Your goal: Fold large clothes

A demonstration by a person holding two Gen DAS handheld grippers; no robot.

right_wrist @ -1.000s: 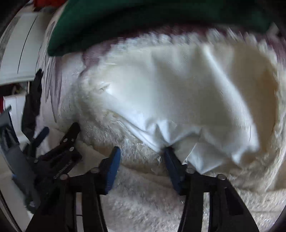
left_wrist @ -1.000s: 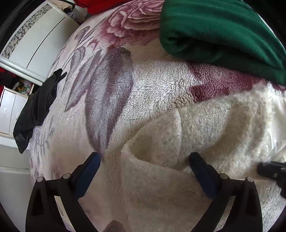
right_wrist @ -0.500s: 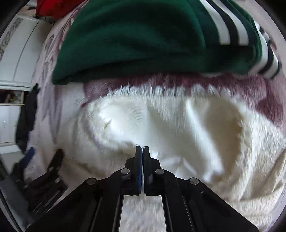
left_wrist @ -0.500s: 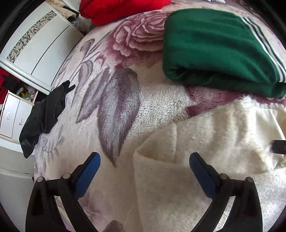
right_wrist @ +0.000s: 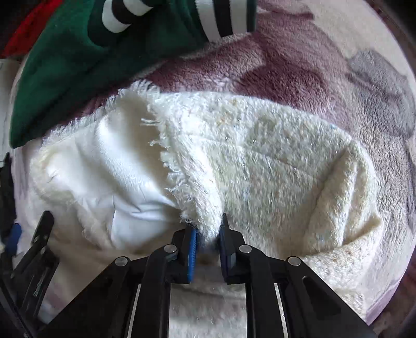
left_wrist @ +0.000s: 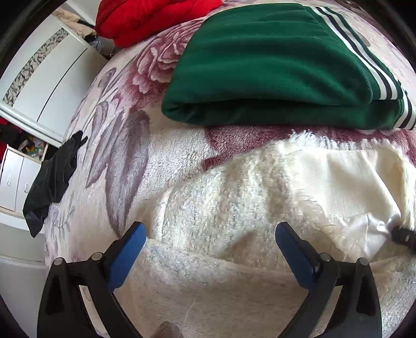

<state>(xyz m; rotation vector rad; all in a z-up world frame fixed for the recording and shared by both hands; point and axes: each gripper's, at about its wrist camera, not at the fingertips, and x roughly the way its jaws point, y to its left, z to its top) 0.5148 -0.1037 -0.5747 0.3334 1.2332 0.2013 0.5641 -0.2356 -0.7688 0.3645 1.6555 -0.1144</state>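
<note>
A cream fleece garment [left_wrist: 234, 197] with a smooth white lining [right_wrist: 104, 161] lies on a floral plush blanket [left_wrist: 117, 143]. My right gripper [right_wrist: 208, 234] has the fleece's fuzzy edge between its blue pads. The pads still press on it while the jaws are opening slightly, and a flap of fleece [right_wrist: 273, 161] is turned over to the right. In the left wrist view my left gripper [left_wrist: 210, 228] is open wide above the fleece and holds nothing. One of its fingers [right_wrist: 44, 228] shows at the left edge of the right wrist view.
A folded green garment with white and black stripes [left_wrist: 273, 67] lies just beyond the fleece. Red clothing [left_wrist: 145, 18] sits at the far edge. A black garment [left_wrist: 52, 179] hangs over the bed's left side by a white cabinet [left_wrist: 52, 78].
My right gripper went from open to shut on the fleece edge and carried it to the right, turning the flap over. My left gripper stayed open and shifted along the fleece.
</note>
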